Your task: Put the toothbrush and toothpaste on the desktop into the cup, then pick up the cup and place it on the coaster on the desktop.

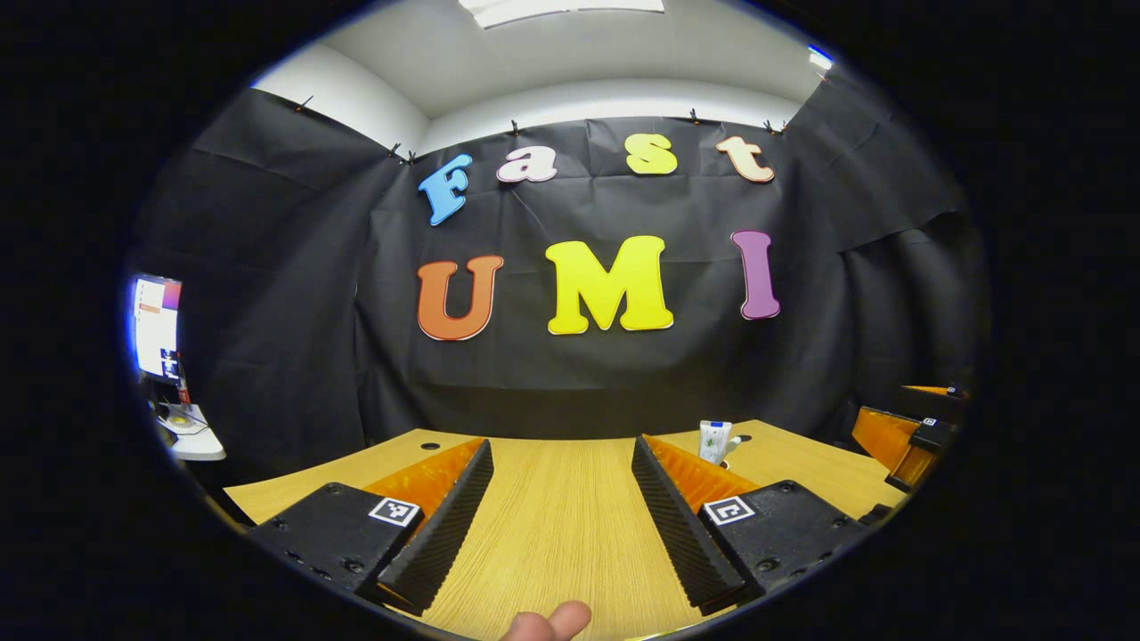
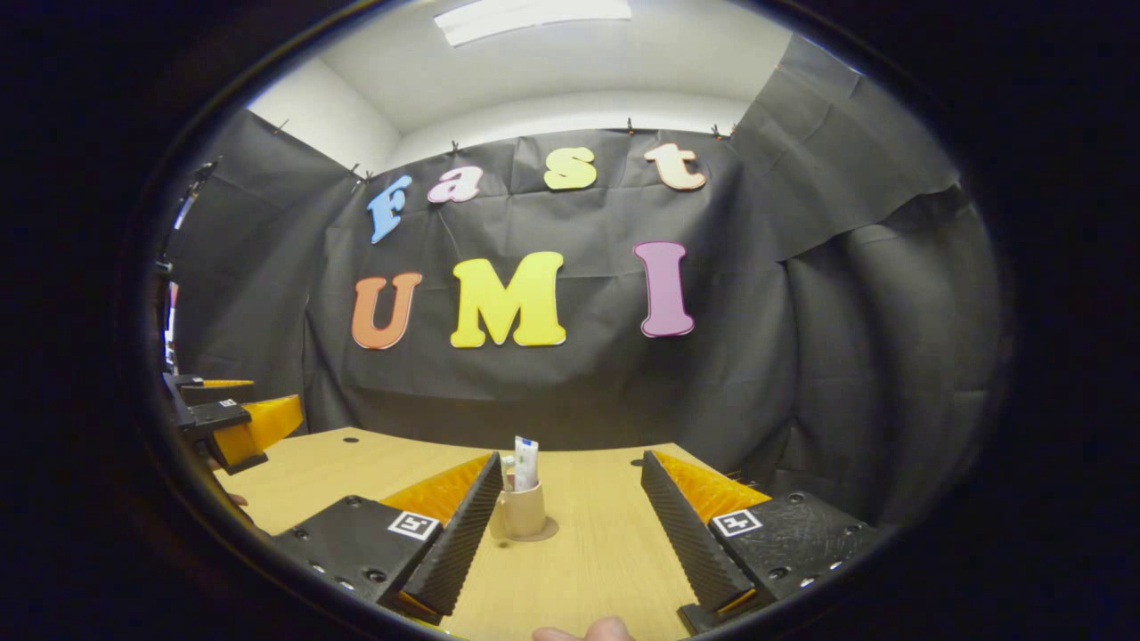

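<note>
1. Right gripper view: the small beige ceramic cup [image 2: 522, 514] has its left side hidden behind the right gripper's [image 2: 570, 521] near finger.
2. The toothbrush beside the white upright toothpaste tube [image 2: 525, 463] is too small to make out.
3. Left gripper view: that tube [image 1: 715, 441] shows at 2 o'clock, its base hidden behind the left gripper's [image 1: 563, 516] finger.
4. A fingertip [image 1: 557, 621] is cut off at 6 o'clock.

Lit monitor [image 1: 157, 328] at far left, small white side table [image 1: 191, 436] below it, ceiling light panel [image 2: 533, 18]
</note>
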